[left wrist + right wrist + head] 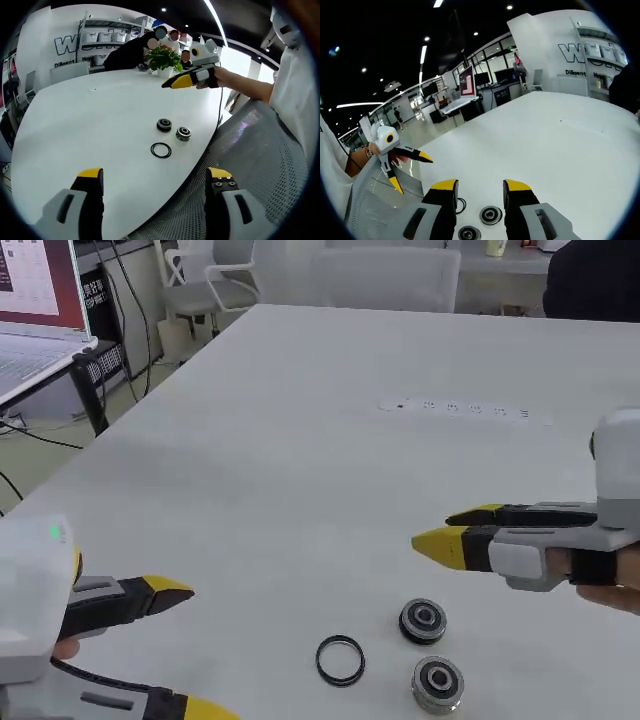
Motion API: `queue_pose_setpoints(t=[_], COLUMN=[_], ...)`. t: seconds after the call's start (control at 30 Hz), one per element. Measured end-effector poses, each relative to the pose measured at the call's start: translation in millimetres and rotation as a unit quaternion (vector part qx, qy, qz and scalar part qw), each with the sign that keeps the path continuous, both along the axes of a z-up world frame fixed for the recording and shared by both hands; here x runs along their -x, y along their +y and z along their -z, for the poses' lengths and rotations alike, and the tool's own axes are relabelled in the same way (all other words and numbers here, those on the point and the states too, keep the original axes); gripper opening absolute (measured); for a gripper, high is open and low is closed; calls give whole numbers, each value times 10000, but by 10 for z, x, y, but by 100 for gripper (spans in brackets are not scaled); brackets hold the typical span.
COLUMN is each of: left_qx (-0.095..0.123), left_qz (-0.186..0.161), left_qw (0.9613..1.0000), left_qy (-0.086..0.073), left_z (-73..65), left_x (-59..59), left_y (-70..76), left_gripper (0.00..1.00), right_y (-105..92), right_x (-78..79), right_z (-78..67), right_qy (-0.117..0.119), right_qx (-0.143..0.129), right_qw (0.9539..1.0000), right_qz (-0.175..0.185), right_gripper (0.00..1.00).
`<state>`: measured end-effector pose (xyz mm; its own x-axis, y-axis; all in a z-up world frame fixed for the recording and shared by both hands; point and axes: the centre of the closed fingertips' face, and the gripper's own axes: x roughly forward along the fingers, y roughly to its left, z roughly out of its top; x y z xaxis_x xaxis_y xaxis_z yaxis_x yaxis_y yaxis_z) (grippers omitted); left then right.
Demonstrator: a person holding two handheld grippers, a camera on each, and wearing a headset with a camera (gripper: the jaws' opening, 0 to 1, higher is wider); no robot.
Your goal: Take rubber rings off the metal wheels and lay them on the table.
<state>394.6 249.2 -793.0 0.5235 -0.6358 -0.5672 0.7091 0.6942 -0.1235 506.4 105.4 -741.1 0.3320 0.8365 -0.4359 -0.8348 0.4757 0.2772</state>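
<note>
Two metal wheels (423,621), loose rubber ring (340,659) untouched between left gripper (212,650) and right gripper (432,530), fingers (165,588) spread, empty.

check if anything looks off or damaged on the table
Nothing stands out. The ring lies flat on the table, apart from the two wheels, which also lie flat. The left gripper and right gripper hover open, holding nothing.

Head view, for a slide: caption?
Left gripper and right gripper, both open, near two metal wheels and a loose rubber ring.
</note>
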Motion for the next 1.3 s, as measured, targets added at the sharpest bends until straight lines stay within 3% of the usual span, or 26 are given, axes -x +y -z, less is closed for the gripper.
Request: queue_pose_setpoints(t=[0.47,0.77,1.0,1.3], left_qx=[-109,-366,-174,-174], left_qz=[83,381,493,945], left_qw=[9999,9983,9967,9895], left_qy=[-4,-266,-628,-1076], left_z=[9,-77,-386,-731], left_x=[11,-17,-206,-441], left_y=[-1,-32,-157,-385], left_gripper=[82,82,82,82], right_y=[-314,-469,-536,-609], right_x=[-166,-158,-82,-24], right_z=[-57,22,125,250], right_qy=[-12,77,159,264], right_qx=[-118,11,190,285], right_qw=[9986,9979,9980,9976], right_qz=[519,642,583,578], right_gripper=[34,35,35,35])
